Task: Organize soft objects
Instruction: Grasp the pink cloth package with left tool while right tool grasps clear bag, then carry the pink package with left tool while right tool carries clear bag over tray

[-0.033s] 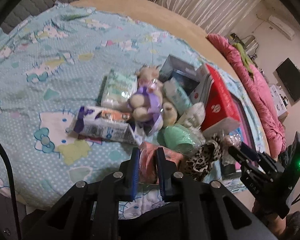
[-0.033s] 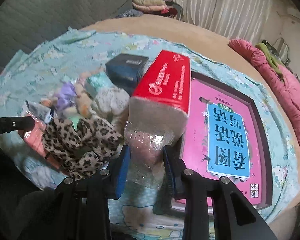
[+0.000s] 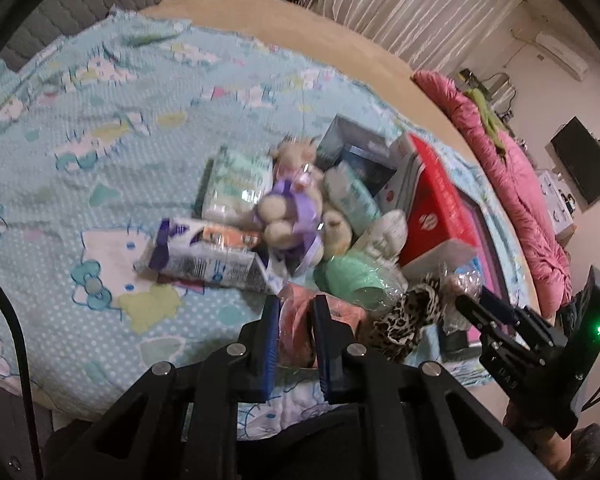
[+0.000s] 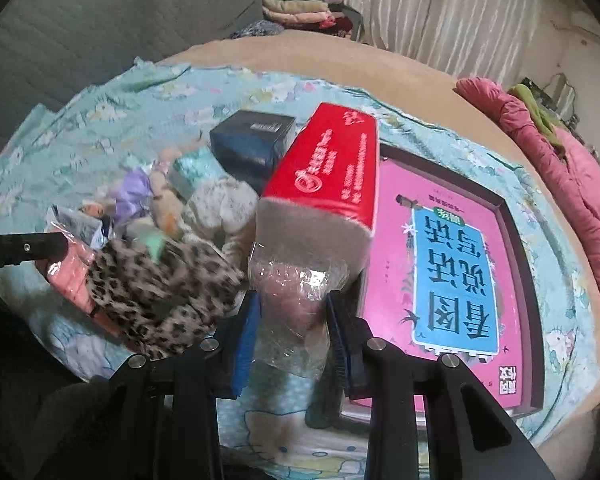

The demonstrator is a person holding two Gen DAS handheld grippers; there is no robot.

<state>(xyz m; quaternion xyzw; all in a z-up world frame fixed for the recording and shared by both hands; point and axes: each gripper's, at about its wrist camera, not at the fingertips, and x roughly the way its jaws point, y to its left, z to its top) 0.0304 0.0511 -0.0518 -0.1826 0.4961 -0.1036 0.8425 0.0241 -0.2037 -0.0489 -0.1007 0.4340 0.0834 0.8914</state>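
The sorting is only beginning: the left claw (image 3: 294, 334) is clenching a salmon-pink cloth (image 3: 296, 320) at lower centre, the right claw (image 4: 292, 336) is gripping a clear-wrapped pink bundle (image 4: 296, 288) at lower centre, while the heap of soft things (image 3: 292, 216) is lying unsorted mid-frame on the bed (image 3: 100, 160).

The bed (image 3: 100, 208) is viewed from each gripper's wrist, looking forward and down along the fingers, close to the pile at its near edge. The leopard-print cloth (image 3: 404, 316) (image 4: 160, 292), red pack (image 3: 432, 216) (image 4: 332, 176) and pink book (image 4: 452, 280) are shared by both views.
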